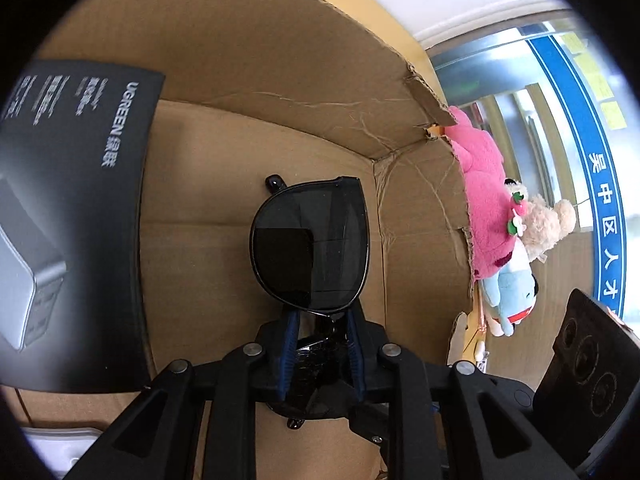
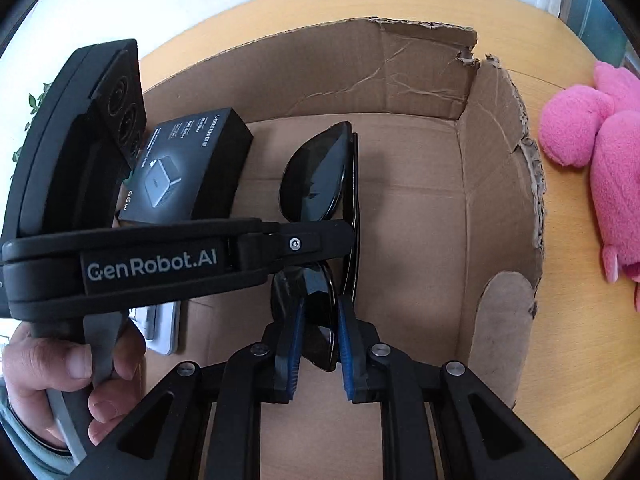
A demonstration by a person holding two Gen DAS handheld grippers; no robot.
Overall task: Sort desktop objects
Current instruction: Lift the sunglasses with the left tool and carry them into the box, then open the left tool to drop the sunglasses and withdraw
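Here both grippers hold one pair of dark sunglasses (image 1: 310,240) over the open cardboard box (image 1: 280,80). The left gripper (image 1: 322,316) is nearly closed on the frame's lower edge; the right gripper (image 2: 320,308) pinches a lens from six o'clock. A black UGREEN carton (image 2: 192,168) lies inside at ten o'clock. On the bench (image 2: 568,320), a pink plush toy (image 2: 600,160) sits at three o'clock.

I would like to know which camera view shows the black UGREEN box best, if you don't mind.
The right wrist view: the UGREEN box appears almost whole, lying in the cardboard box beside the sunglasses. The left wrist view shows it close and large, cut off at the picture's left edge.
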